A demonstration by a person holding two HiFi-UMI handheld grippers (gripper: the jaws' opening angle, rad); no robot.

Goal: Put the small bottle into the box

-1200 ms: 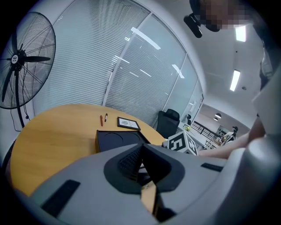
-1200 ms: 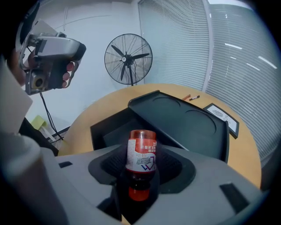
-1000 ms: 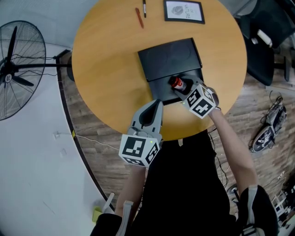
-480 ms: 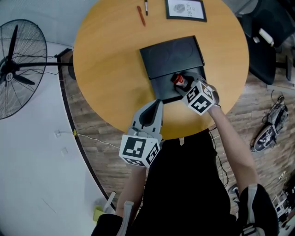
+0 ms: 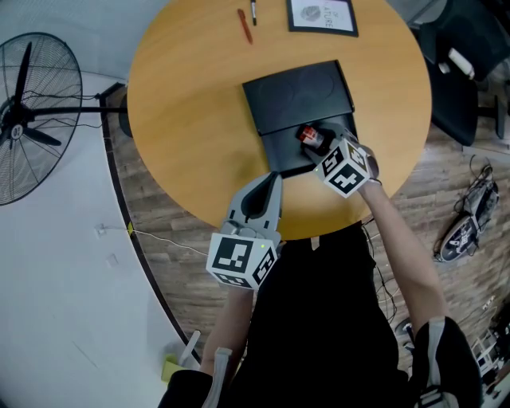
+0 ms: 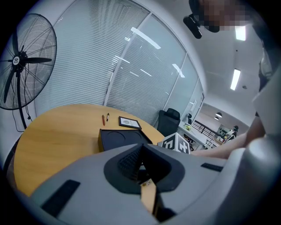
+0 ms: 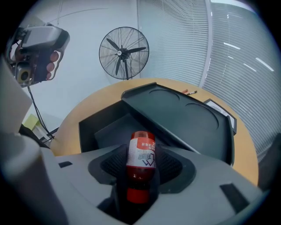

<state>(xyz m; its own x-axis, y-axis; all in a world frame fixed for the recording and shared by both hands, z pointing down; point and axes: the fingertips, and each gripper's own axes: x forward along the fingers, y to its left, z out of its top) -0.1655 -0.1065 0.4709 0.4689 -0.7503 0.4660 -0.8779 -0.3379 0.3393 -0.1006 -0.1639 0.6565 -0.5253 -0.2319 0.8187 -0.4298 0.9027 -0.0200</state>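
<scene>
On the round table (image 5: pixel 191 119): black box (image 5: pixel 280 155) lies open, lid (image 5: pixel 296 94) on the far side.
Right gripper (image 5: pixel 319 147): jaws clamped on the small bottle (image 7: pixel 141 154), red cap toward the gripper's camera.
Bottle's place: over the right part of the open box; contact with the bottom unclear.
Left gripper (image 5: pixel 273 177): jaws together, holding nothing, tips just beside the box's near left corner.

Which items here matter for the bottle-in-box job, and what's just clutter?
In the job: small bottle, held in the right gripper; open black box.
Lying about: red pen, black pen, framed card, fan, office chair. The left gripper is empty.
</scene>
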